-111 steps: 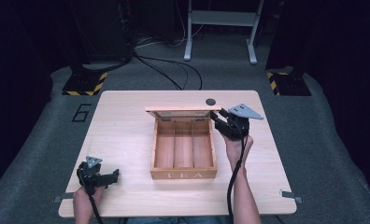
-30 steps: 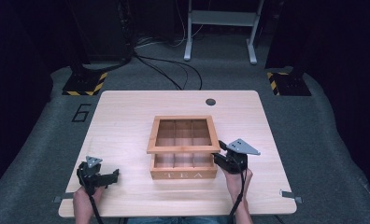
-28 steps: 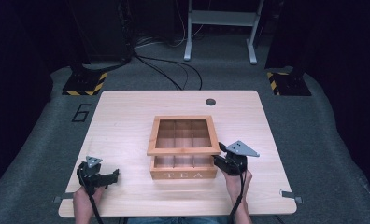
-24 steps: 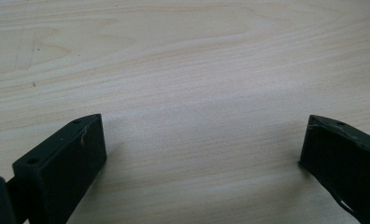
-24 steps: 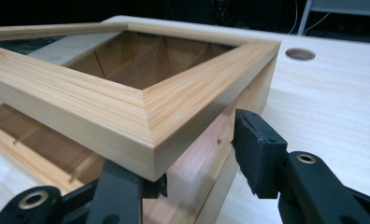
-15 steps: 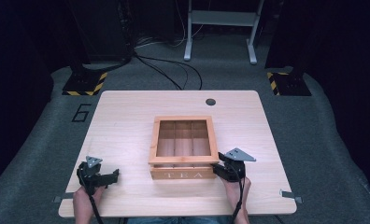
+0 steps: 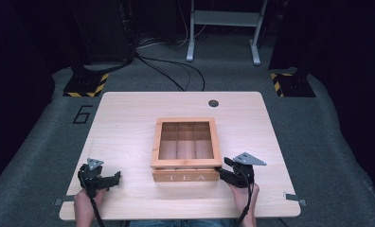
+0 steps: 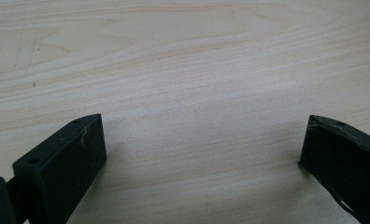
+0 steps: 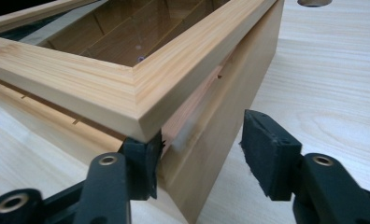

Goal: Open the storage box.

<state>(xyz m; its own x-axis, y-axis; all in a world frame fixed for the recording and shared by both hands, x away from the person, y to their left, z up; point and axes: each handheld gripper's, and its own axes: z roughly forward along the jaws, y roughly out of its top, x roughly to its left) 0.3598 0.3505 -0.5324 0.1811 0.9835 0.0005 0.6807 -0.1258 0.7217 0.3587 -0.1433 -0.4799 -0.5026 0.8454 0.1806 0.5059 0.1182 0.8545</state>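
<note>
**At the tea box's front right corner, a lid nearly down**

In the middle of the worktop (image 7: 129,123), the wooden tea box (image 7: 186,176) is sitting with its "TEA" front facing the person. Its windowed lid (image 7: 186,142) is lying almost flat over the divided compartments, though the right gripper view is showing a thin gap under the lid's corner. The right hand-held gripper (image 7: 222,173) is working at that corner: its jaws are standing wide, one pad tucked under the lid's overhang (image 9: 141,112) against the box wall, the other hanging free beside the box, gripping nothing.

The likely trouble lies here. If the pad is drawn away too fast, the lid could drop with a knock and jolt the box; if the pad is dragged sideways, it could catch the overhang and skew or slide the box across the smooth wood.

Well apart, near the front left edge, the left hand-held gripper (image 7: 100,179) is resting low over bare worktop, jaws wide and empty. A small dark round spot (image 7: 213,103) is lying beyond the box.
</note>
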